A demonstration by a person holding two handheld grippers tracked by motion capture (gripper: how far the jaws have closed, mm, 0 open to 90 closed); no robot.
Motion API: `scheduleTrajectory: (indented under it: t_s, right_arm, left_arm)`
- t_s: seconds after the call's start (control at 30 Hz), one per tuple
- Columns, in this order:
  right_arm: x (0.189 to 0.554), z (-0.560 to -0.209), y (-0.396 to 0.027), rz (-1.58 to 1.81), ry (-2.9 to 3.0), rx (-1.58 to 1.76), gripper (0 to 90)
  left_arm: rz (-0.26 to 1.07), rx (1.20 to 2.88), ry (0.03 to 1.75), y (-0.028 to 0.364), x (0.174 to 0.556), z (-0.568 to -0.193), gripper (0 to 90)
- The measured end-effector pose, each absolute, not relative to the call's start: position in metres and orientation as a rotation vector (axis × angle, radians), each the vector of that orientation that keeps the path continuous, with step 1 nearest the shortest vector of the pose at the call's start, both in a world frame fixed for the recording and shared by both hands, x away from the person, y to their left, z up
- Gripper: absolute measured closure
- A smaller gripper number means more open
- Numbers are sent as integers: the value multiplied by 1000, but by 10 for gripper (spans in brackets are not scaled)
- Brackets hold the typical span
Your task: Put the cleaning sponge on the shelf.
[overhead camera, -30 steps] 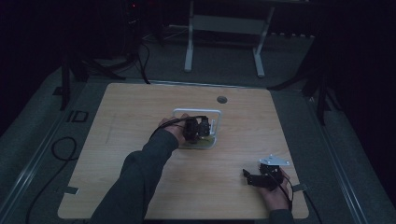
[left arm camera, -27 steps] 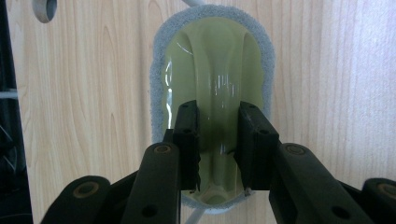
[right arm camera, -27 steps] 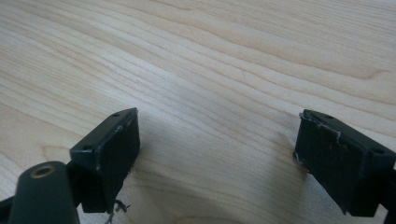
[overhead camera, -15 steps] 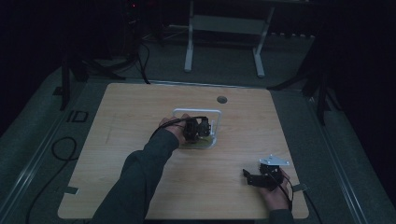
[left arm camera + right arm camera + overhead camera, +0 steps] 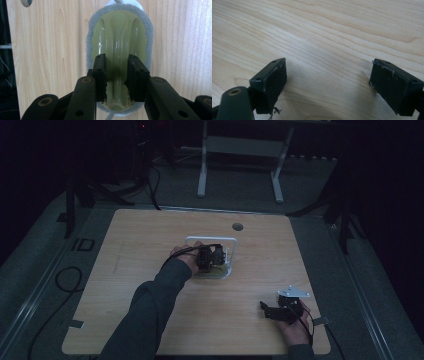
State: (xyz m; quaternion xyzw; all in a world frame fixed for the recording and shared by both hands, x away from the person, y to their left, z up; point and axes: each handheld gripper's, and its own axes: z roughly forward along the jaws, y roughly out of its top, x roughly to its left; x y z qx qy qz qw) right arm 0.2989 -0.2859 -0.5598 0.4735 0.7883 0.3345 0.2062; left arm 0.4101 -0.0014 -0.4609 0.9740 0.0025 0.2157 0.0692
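Note:
An oval scrubber [image 5: 120, 37] with a grey felt rim and an olive translucent ridged top lies on a white holder [image 5: 138, 5] at the table's middle. My left gripper [image 5: 117, 60] comes down over it, its black jaws closed on either side of the central ridge. In the high view the left gripper [image 5: 212, 257] sits inside the white holder [image 5: 187, 243], with the hand behind it. My right gripper [image 5: 267, 310] rests near the front right corner of the table. Its jaws stand wide apart with only bare wood between them, as the right gripper [image 5: 328, 75] view shows.
The light wooden table [image 5: 140, 250] has a round cable hole [image 5: 237, 226] near its far edge. A white stand [image 5: 240, 150] is on the dark floor behind the table. A cable [image 5: 65, 280] loops on the floor at the left.

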Motion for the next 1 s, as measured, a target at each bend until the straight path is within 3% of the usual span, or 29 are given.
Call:
scheduleTrajectory:
  t_s: [0.3, 0.7, 1.0]
  right_arm:
    - [299, -560, -286, 932, 2197, 1319, 136]
    - [299, -560, -286, 932, 2197, 1319, 136]
    - [299, -560, -286, 932, 2197, 1319, 136]
  left_arm:
    - [659, 2924, 38, -1, 413, -463, 699]
    - [659, 2887, 82, 1, 413, -459, 579]
    - [682, 2834, 112, 8, 405, -447, 548]
